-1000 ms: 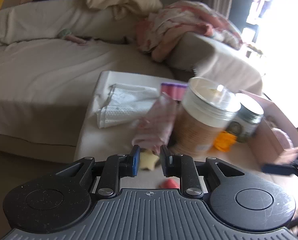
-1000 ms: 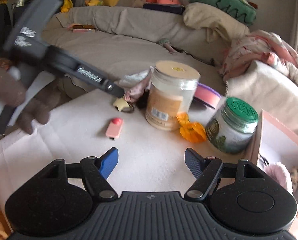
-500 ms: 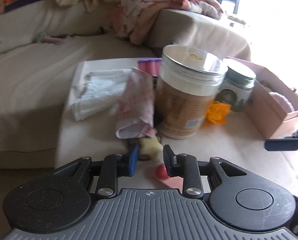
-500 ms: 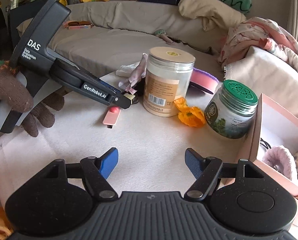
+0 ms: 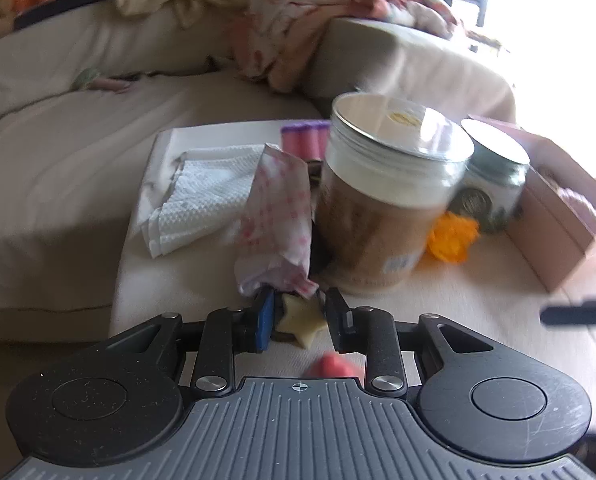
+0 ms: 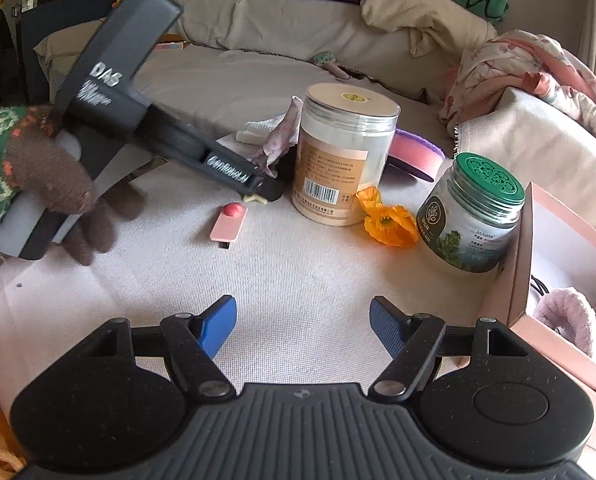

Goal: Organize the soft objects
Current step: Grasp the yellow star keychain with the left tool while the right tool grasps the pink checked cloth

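My left gripper [image 5: 299, 312] is low on the white table [image 6: 298, 276], its fingers narrowly apart on either side of a pale yellow star-shaped soft piece [image 5: 299, 318]; no grip shows. A pink-patterned cloth [image 5: 276, 220] stands just beyond its tips, leaning on the tall clear jar [image 5: 389, 196]. The left gripper also shows in the right wrist view [image 6: 264, 188], by the star [image 6: 256, 199] and the cloth [image 6: 282, 136]. My right gripper [image 6: 301, 326] is open and empty over bare table. An orange fabric flower [image 6: 387, 218] lies between the jars.
A green-lidded jar [image 6: 473, 216] stands beside a pink box [image 6: 529, 248] holding a lilac scrunchie [image 6: 565, 316]. A pink clip with a red knob [image 6: 230, 222], a folded white towel [image 5: 202, 200] and a pink-purple sponge [image 6: 415, 152] lie on the table. A sofa with cushions is behind.
My left gripper has come down and forward to the star piece, and its fingers have spread a little around it. The right gripper has stayed open, shifting slightly.
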`<state>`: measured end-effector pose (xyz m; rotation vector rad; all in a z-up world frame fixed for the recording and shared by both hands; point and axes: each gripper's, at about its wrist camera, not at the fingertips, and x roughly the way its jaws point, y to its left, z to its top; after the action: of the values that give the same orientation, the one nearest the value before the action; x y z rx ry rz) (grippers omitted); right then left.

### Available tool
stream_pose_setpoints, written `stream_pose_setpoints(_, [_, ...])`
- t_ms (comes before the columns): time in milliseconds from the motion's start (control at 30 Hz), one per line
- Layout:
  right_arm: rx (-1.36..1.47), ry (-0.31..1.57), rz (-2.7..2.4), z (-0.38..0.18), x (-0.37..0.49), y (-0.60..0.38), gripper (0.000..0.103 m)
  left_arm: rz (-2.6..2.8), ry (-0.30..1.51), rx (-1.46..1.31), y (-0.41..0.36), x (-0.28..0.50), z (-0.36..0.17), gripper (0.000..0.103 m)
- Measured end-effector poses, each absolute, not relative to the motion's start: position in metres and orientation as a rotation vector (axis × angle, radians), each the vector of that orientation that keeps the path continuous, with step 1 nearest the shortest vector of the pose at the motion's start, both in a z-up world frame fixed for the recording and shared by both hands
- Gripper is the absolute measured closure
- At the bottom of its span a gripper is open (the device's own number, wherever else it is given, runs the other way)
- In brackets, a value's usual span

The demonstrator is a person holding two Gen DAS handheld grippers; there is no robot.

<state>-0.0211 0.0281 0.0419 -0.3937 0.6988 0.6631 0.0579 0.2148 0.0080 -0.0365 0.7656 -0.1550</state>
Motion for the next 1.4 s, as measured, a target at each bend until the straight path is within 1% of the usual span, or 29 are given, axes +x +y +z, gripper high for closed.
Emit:
stream_pose_setpoints(200, [-0.396, 0.690, 0.679, 0.042, -0.021, 0.033, 0.029, -0.145, 0.785, -0.032, 0.236, 0.033, 0.010, 0.073])
stream_pose_setpoints(367, [-0.378, 0.686, 0.764, 0.045, -0.015, 0.051, 0.029, -0.131, 0.777, -0.211, 0.272, 0.004, 0.009, 0.074])
stream_pose_setpoints(400, [-0.369, 0.692, 0.784, 0.045, -0.012, 0.057, 0.031, -0.144, 0.772, -0.249, 0.277, -0.001, 0.009, 0.074])
stream_pose_setpoints(433, [-0.358, 0.698, 0.799, 0.044, -0.008, 0.063, 0.033, -0.159, 0.766, -0.287, 0.282, -0.005, 0.009, 0.074])
stream_pose_setpoints(500, [-0.352, 0.722, 0.821, 0.039, 0.000, 0.076, 0.049, -0.186, 0.756, -0.333, 0.285, -0.011, 0.011, 0.074])
stream_pose_setpoints(533, [-0.356, 0.737, 0.828, 0.036, 0.005, 0.083, 0.052, -0.204, 0.744, -0.343, 0.285, -0.014, 0.013, 0.075])
stream_pose_setpoints(567, [-0.358, 0.750, 0.827, 0.033, 0.009, 0.088, 0.055, -0.213, 0.736, -0.342, 0.284, -0.017, 0.015, 0.089])
stream_pose_setpoints(600, [-0.358, 0.760, 0.823, 0.030, 0.014, 0.093, 0.057, -0.220, 0.733, -0.334, 0.283, -0.018, 0.018, 0.092])
stream_pose_setpoints(633, [-0.352, 0.758, 0.821, 0.029, 0.017, 0.095, 0.058, -0.222, 0.733, -0.325, 0.282, -0.020, 0.020, 0.091])
stream_pose_setpoints(700, [-0.359, 0.756, 0.814, 0.029, 0.019, 0.099, 0.066, -0.224, 0.739, -0.310, 0.279, -0.020, 0.021, 0.091])
stream_pose_setpoints(900, [-0.381, 0.735, 0.832, 0.041, 0.005, 0.089, 0.066, -0.183, 0.764, -0.257, 0.270, -0.021, 0.014, 0.091])
stream_pose_setpoints(967, [-0.347, 0.700, 0.834, 0.052, 0.005, 0.084, 0.066, -0.144, 0.771, -0.206, 0.265, -0.022, 0.014, 0.084])
stream_pose_setpoints(1033, [-0.299, 0.680, 0.859, 0.064, 0.008, 0.086, 0.061, -0.149, 0.776, -0.173, 0.260, -0.024, 0.015, 0.084])
stream_pose_setpoints(1067, [-0.280, 0.675, 0.869, 0.069, 0.011, 0.091, 0.053, -0.159, 0.782, -0.162, 0.258, -0.026, 0.015, 0.083])
stream_pose_setpoints(1100, [-0.268, 0.673, 0.872, 0.072, 0.015, 0.097, 0.050, -0.168, 0.786, -0.142, 0.254, -0.028, 0.015, 0.082])
stream_pose_setpoints(1233, [-0.229, 0.699, 0.841, 0.065, 0.037, 0.130, 0.050, -0.195, 0.783, -0.092, 0.244, -0.035, 0.012, 0.081])
stream_pose_setpoints(1267, [-0.223, 0.716, 0.825, 0.060, 0.044, 0.138, 0.054, -0.197, 0.789, -0.104, 0.243, -0.036, 0.010, 0.080])
stream_pose_setpoints(1300, [-0.218, 0.742, 0.815, 0.055, 0.051, 0.144, 0.078, -0.189, 0.783, -0.107, 0.243, -0.038, 0.010, 0.080])
stream_pose_setpoints(1333, [-0.222, 0.776, 0.819, 0.051, 0.056, 0.149, 0.095, -0.180, 0.783, -0.110, 0.243, -0.039, 0.010, 0.080])
stream_pose_setpoints(1367, [-0.229, 0.811, 0.819, 0.049, 0.061, 0.151, 0.100, -0.169, 0.782, -0.111, 0.244, -0.040, 0.011, 0.080])
stream_pose_setpoints(1400, [-0.213, 0.817, 0.812, 0.050, 0.062, 0.146, 0.100, -0.153, 0.777, -0.111, 0.244, -0.041, 0.011, 0.080])
